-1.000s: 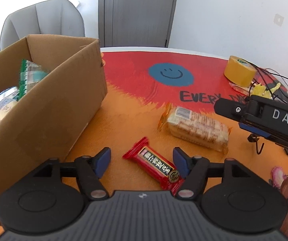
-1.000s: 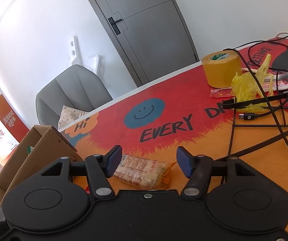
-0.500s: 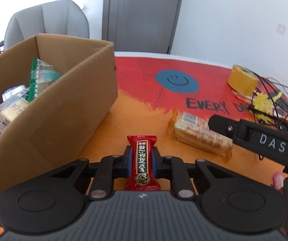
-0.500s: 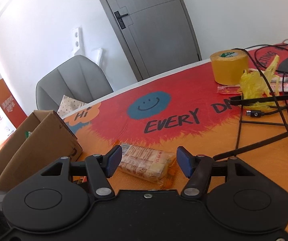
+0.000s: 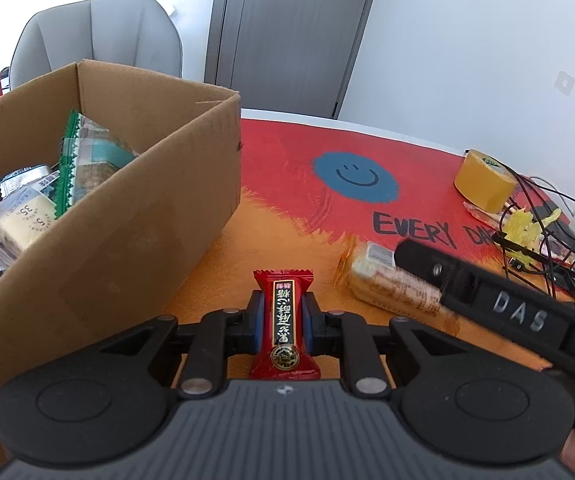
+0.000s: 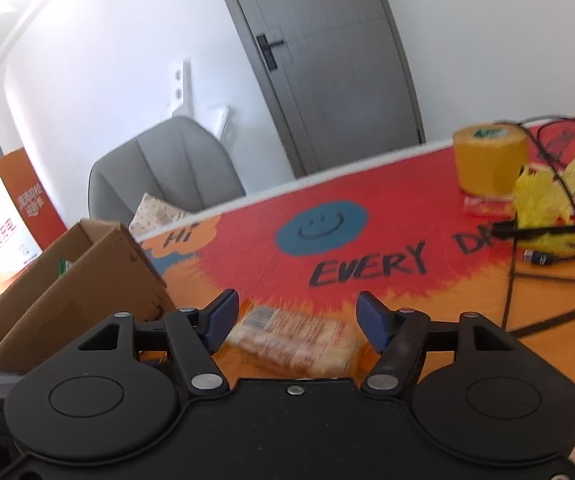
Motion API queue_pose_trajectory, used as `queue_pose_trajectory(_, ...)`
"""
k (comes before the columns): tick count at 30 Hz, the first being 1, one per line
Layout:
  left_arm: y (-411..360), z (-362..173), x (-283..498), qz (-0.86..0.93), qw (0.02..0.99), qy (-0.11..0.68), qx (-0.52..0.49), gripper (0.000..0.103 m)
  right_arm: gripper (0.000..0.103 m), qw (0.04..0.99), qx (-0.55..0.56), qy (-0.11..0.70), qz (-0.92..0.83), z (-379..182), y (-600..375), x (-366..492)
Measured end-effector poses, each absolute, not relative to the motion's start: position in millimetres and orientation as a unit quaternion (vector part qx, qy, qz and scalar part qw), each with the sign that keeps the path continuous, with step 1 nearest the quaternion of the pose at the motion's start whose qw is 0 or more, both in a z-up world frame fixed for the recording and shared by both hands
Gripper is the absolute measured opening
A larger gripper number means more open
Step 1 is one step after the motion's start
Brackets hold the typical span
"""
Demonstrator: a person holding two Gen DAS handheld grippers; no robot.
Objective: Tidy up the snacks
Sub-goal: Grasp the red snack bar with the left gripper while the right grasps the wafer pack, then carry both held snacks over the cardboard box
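- Glossy red foil-look candy wrapper [image 5: 286, 322]
- Matt brown corrugated cardboard box [image 5: 135, 240]
- Clear shiny plastic cracker packet [image 6: 295, 340]
- Matt black plastic left gripper [image 5: 283, 320], ribbed housing

"EVERY" on the table mat [image 5: 287, 152]; "DAS" on the right tongs [image 5: 519, 316]

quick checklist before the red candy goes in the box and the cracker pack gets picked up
1. Left gripper grip on the red candy: jaws shut on its middle, ok.
2. Candy lifted off the table: cannot tell.
3. Cardboard box open with room: top open, snack packets inside, space near the front wall, ok.
4. Right gripper lined up on the cracker pack: jaws have just been opening, the pack lies between them, ok.
5. Right jaws touching the pack: not yet closed on it, not ok.
6. Cables away from the pack: ok.
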State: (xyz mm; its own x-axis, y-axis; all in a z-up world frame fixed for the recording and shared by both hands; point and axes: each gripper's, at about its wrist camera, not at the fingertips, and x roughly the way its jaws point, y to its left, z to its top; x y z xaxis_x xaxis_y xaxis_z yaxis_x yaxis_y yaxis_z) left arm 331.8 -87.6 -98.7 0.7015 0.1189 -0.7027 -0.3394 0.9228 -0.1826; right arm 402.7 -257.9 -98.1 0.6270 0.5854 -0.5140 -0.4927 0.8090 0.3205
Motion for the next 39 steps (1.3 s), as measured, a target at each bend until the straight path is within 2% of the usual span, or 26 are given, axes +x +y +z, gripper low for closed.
queue_pose_trajectory(4,-85,-98,331,0.123,0.909,0.366,-0.155,0.018,0.065,0.889,0.083,0.344,0.290,-107,-262,405)
queue_pose_trajectory(13,-79,-95,326,0.114,0.908,0.367,-0.163,0.018,0.064,0.897,0.013,0.344,0.277,-104,-243,384)
queue_pose_trajectory(15,-78,-95,323,0.111,0.909,0.367,-0.162,0.018,0.056,0.902,-0.006,0.341,0.263,-104,-240,381)
queue_pose_trajectory(17,-78,-94,321,0.106,0.909,0.368,-0.163,0.018,0.035,0.905,-0.006,0.344,0.250,-102,-244,379)
queue_pose_trajectory(39,-68,-53,272,0.047,0.932,0.328,-0.148,0.018,0.035,0.922,0.062,0.330,0.192,-64,-255,320)
